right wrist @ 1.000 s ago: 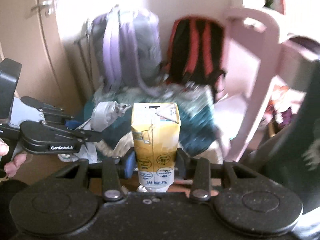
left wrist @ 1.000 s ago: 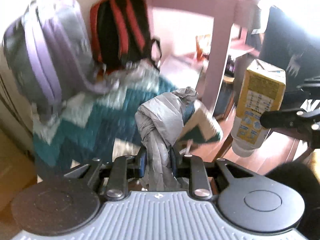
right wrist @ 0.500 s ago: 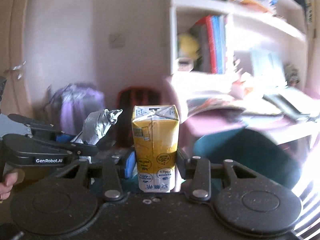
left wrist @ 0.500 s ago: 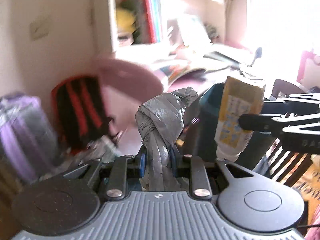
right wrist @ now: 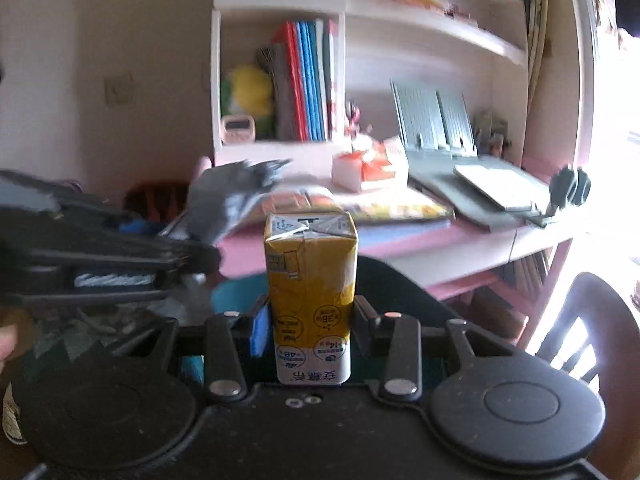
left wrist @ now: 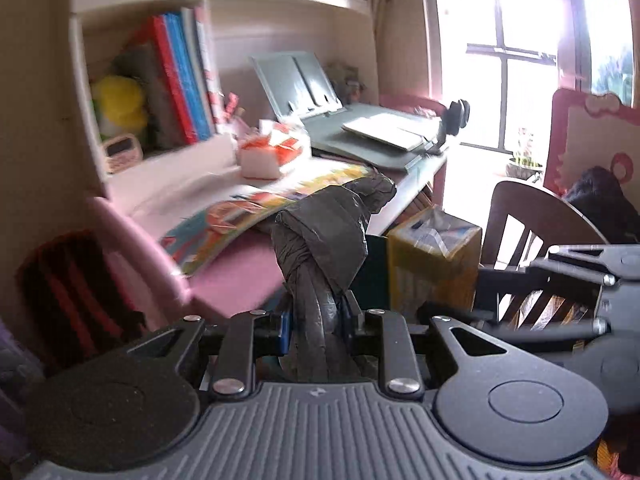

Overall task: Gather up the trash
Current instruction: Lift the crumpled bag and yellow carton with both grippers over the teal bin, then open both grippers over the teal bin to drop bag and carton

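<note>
**Both hands loaded, trash in the air**

You had the knotted grey trash bag (left wrist: 320, 240) dead centre in the left wrist view, its twisted neck pinched tight between the pads of your left gripper (left wrist: 316, 320), knot standing up just above the jaws. Soft, limp plastic, probably light; taking it below the knot was the smart hold, since the knot should stop it slipping through. At three o'clock of the bag sat the yellow drink carton (right wrist: 310, 292), upright, squeezed at its lower half by your right gripper (right wrist: 308, 328). That carton looked thin-walled and already dented at the top, so I judged too hard a squeeze would crumple it. Beyond both, from ten to two o'clock, ran the pink desk (right wrist: 400, 240) and bookshelf (right wrist: 280, 4); a dark chair (left wrist: 540, 232) stood at three o'clock.
</note>
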Action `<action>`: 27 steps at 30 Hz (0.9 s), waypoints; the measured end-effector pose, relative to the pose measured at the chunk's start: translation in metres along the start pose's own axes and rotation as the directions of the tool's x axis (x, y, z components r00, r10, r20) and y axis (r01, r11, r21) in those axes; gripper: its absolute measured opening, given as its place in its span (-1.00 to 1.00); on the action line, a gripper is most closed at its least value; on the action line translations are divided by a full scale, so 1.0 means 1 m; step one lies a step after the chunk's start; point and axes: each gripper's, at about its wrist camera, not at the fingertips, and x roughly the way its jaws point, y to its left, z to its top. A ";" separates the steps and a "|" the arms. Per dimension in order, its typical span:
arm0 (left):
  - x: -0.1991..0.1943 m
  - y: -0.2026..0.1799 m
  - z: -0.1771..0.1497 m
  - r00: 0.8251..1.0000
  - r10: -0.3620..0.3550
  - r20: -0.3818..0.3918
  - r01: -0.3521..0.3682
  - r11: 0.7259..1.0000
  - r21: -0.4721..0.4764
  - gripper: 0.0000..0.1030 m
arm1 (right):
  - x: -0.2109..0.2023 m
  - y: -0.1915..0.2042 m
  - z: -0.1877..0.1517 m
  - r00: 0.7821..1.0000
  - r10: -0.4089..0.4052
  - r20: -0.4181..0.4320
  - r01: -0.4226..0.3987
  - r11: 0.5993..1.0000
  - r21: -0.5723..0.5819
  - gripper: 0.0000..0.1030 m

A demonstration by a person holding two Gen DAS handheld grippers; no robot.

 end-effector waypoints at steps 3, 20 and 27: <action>0.035 -0.017 -0.001 0.999 0.004 -0.049 -0.002 0.999 0.037 -0.55 | 0.017 -0.010 -0.015 0.998 -0.020 -0.057 0.020 1.000 0.005 -0.22; 0.128 -0.031 -0.023 0.954 -0.036 -0.298 0.054 0.997 0.054 -0.53 | 0.050 -0.021 -0.036 0.979 -0.010 -0.203 0.006 1.000 -0.024 -0.19; 0.125 -0.035 -0.028 0.947 -0.044 -0.318 0.067 0.996 0.061 -0.43 | 0.043 -0.020 -0.035 0.981 -0.017 -0.192 0.010 0.999 -0.037 -0.13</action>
